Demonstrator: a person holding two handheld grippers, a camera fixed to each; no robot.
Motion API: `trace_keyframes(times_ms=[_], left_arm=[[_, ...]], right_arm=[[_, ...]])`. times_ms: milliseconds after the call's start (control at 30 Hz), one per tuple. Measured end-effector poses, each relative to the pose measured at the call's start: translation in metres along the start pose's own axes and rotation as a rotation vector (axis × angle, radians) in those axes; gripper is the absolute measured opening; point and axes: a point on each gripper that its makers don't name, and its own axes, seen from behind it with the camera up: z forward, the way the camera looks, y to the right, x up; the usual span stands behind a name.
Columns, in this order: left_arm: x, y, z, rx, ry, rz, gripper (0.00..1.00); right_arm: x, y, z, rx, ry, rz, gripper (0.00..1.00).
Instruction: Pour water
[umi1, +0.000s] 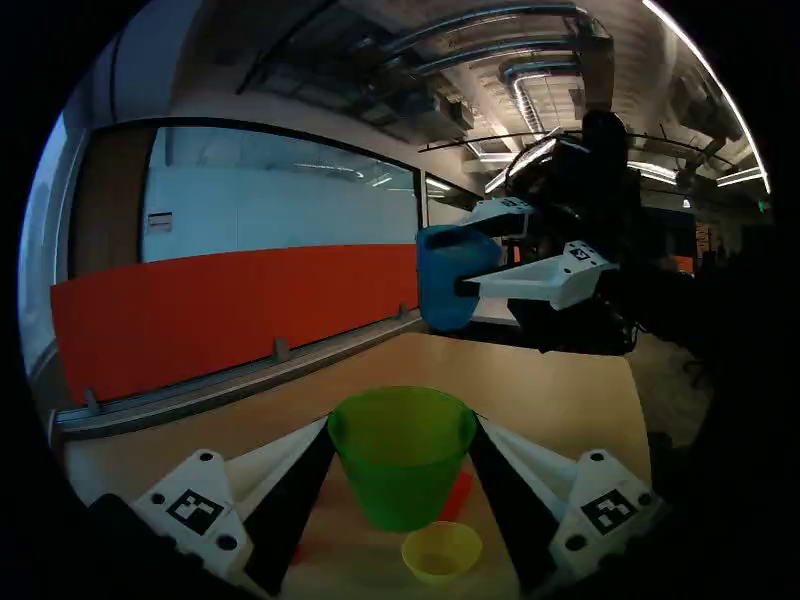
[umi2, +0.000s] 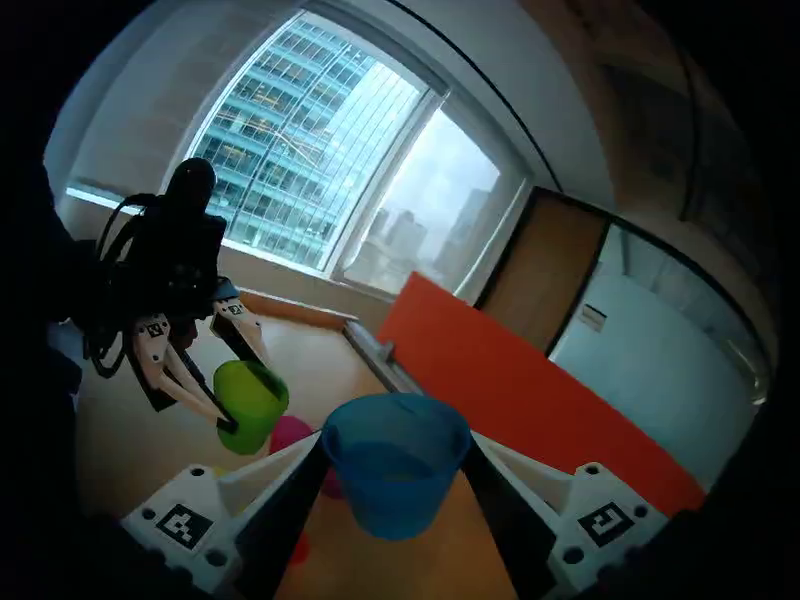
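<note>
Left gripper (umi1: 402, 432): clamped on green cup (umi1: 402, 470), mouth up above wooden table (umi1: 560, 395), probably as receiver. Right gripper (umi2: 396, 445): clamped on blue cup (umi2: 396, 480), upright and raised, well apart from the green one, likely so nothing spills before tipping. Small yellow cup (umi1: 441, 552): on table beneath.

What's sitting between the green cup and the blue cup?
In the right gripper view, a pink item on the table shows between the green cup and the blue cup.
</note>
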Motion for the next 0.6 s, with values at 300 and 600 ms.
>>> trace_keyframes(times_ms=[300,600], left_arm=[[0.001,0.001,0.004,-0.003,0.005,-0.002,0.89],[0.001,0.002,0.006,-0.006,0.007,-0.002,0.88]], right_arm=[[0.021,0.007,0.011,0.008,0.017,-0.098,0.91],[0.033,0.011,0.024,0.012,0.018,-0.2,0.91]])
